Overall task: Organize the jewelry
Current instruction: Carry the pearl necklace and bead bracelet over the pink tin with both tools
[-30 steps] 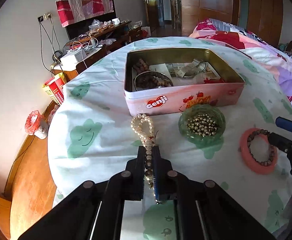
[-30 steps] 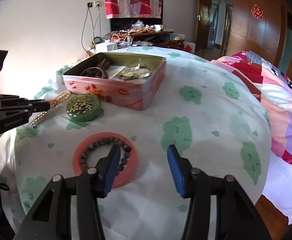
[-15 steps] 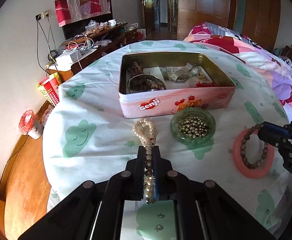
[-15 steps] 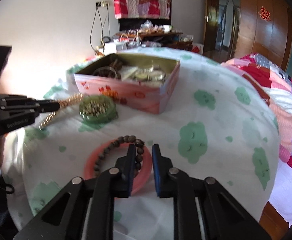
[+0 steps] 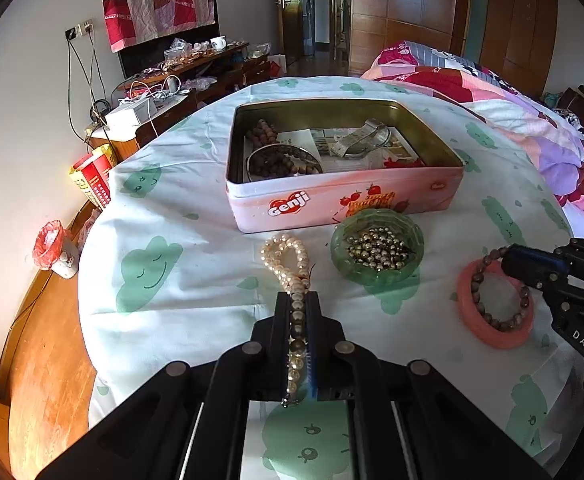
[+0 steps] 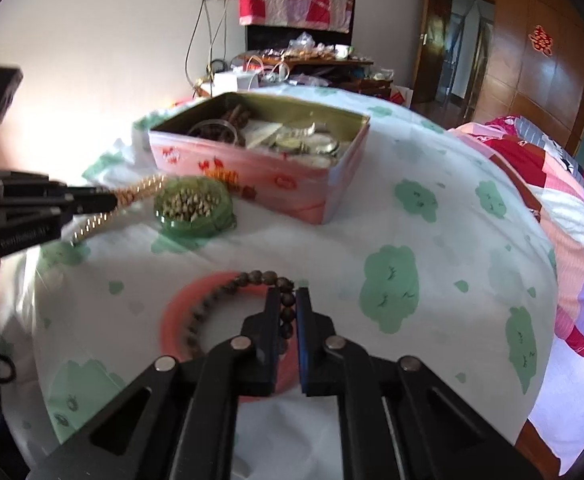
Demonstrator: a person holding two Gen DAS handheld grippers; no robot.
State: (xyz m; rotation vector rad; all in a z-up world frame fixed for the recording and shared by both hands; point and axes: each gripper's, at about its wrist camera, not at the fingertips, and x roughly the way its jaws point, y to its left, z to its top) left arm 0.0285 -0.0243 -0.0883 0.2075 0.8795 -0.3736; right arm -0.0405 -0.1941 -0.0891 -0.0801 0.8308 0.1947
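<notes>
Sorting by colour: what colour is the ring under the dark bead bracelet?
Salmon pink ring, clearest in the left wrist view.

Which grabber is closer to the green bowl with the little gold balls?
Left. The left gripper, shut on the pearl necklace, sits just beside the green bowl. The right gripper, shut on the dark bead bracelet, is farther off at the pink ring.
</notes>
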